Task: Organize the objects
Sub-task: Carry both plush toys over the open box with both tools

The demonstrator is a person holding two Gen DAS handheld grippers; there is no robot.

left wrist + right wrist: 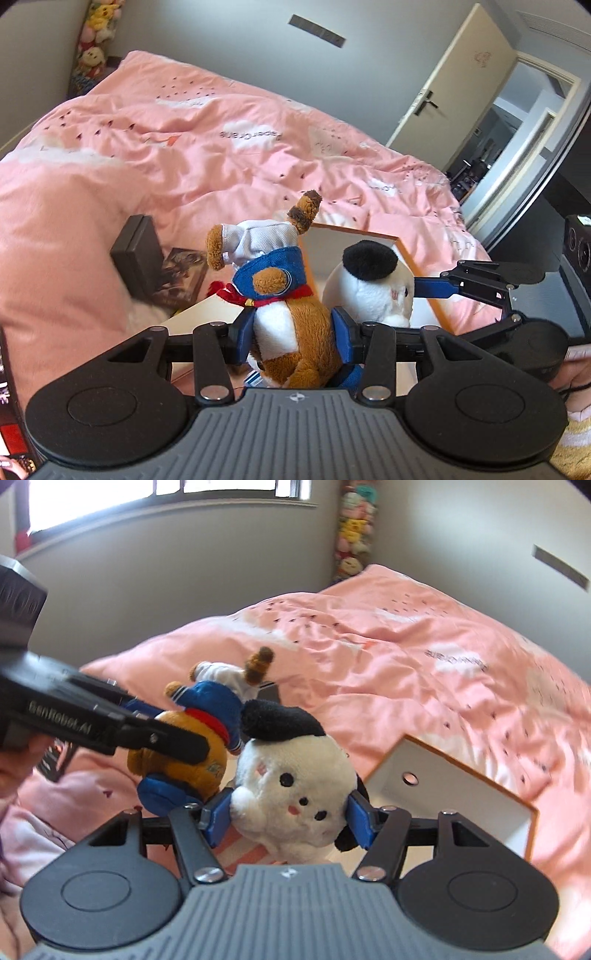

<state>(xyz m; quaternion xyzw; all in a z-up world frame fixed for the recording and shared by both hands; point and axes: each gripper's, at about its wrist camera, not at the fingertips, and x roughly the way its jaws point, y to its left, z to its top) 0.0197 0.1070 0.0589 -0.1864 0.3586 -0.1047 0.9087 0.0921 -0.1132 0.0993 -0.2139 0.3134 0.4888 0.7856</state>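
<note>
Two handheld grippers are holding plush toys above a bed (155, 147) covered by a pink quilt. The quilt is lying rumpled and largely bare toward the far wall, giving open room beyond the toys. A white box (461, 786) with orange-edged rims is sitting open on the quilt, directly behind and to the right of the toys in the right wrist view; a round hole is showing in one of its walls. A dark flat case (136, 254) is standing on edge to the left in the left wrist view, leaning by a printed box whose picture is too blurred to read. A door (454, 77) is standing ajar at the far right.

Writing: white clouds on the quilt are bearing the words "PaperCrane", seen upside down; the side of the left gripper is reading "GenRobot.AI" in the right wrist view.

The left gripper (293, 334) is clamping its blue fingers (242, 332) on the sides of a brown dog plush (291, 325) in a blue-and-white sailor suit, which is hanging head-down. The right gripper (291, 816) is pressing its fingers (360, 819) on a white round plush (291, 775) with a black cap, face toward the camera. The two toys are being held just beside each other, above the box.
</note>
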